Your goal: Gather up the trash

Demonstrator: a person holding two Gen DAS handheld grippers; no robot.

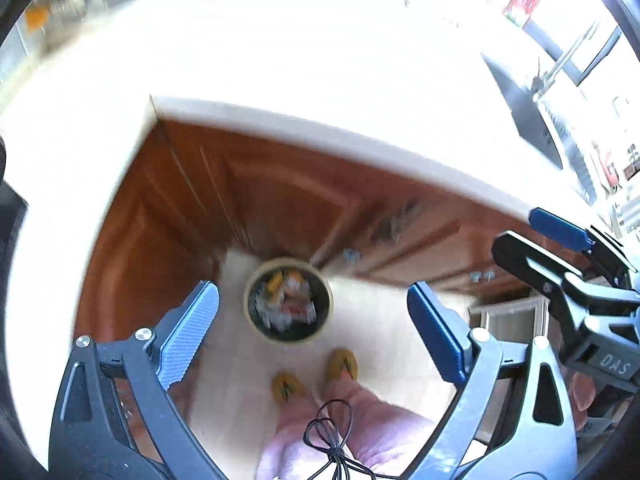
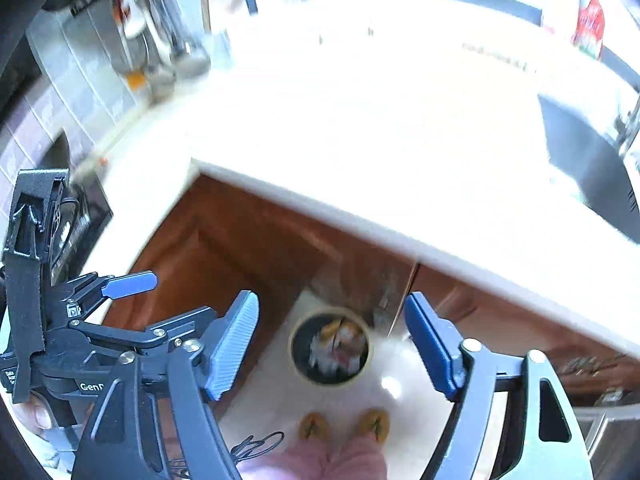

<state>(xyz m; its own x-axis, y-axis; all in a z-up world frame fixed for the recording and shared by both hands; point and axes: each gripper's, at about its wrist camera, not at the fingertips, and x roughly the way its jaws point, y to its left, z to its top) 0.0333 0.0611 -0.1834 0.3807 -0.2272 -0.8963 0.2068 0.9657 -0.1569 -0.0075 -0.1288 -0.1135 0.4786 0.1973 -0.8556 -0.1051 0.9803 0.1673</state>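
A round bin with a pale rim stands on the floor in the corner of the cabinets, with several pieces of mixed trash inside. It also shows in the right wrist view. My left gripper is open and empty, high above the bin. My right gripper is open and empty, also high above the bin. The right gripper shows at the right edge of the left wrist view. The left gripper shows at the left of the right wrist view. Both views are blurred.
A white L-shaped countertop wraps around brown wooden cabinets. A sink lies at the right, a red-and-white package at the back. The person's feet in yellow slippers stand on the pale tiled floor by the bin.
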